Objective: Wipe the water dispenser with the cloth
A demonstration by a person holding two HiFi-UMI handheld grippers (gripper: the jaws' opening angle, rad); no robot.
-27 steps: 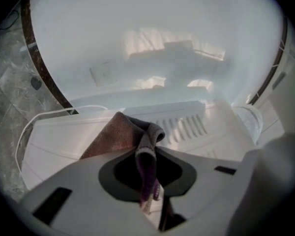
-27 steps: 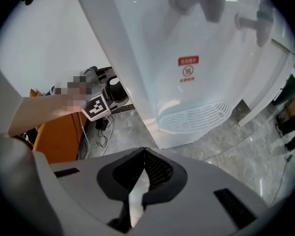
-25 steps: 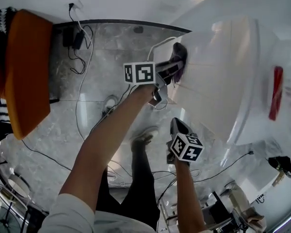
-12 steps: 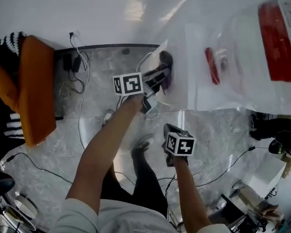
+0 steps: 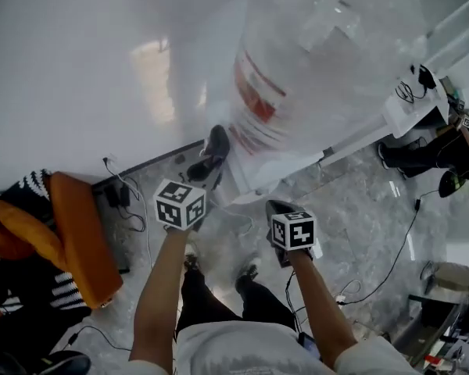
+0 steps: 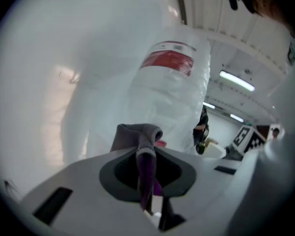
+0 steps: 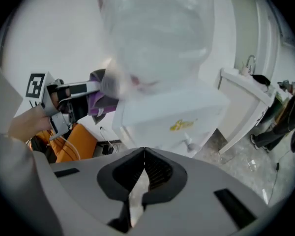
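The white water dispenser (image 5: 254,174) stands ahead of me, carrying a big clear bottle (image 5: 297,61) with a red label. My left gripper (image 5: 205,162) is shut on a grey and purple cloth (image 5: 216,142) that rests against the dispenser's left upper edge, just under the bottle. In the left gripper view the cloth (image 6: 144,149) hangs folded between the jaws, with the bottle (image 6: 169,90) behind it. My right gripper (image 5: 276,206) hovers in front of the dispenser, shut and holding nothing. From the right gripper view (image 7: 144,151) the dispenser body (image 7: 172,113) and the left gripper's cloth (image 7: 97,96) show.
An orange seat (image 5: 78,237) stands at the left, with cables (image 5: 129,201) trailing over the marble floor. A white counter (image 5: 413,104) lies to the right of the dispenser, with a person's shoes (image 5: 410,158) beside it. A white wall fills the back.
The head view has swung up from the dispenser's side panel to the bottle. The left gripper with the cloth has moved up the dispenser's left edge. The right gripper stays shut close by.
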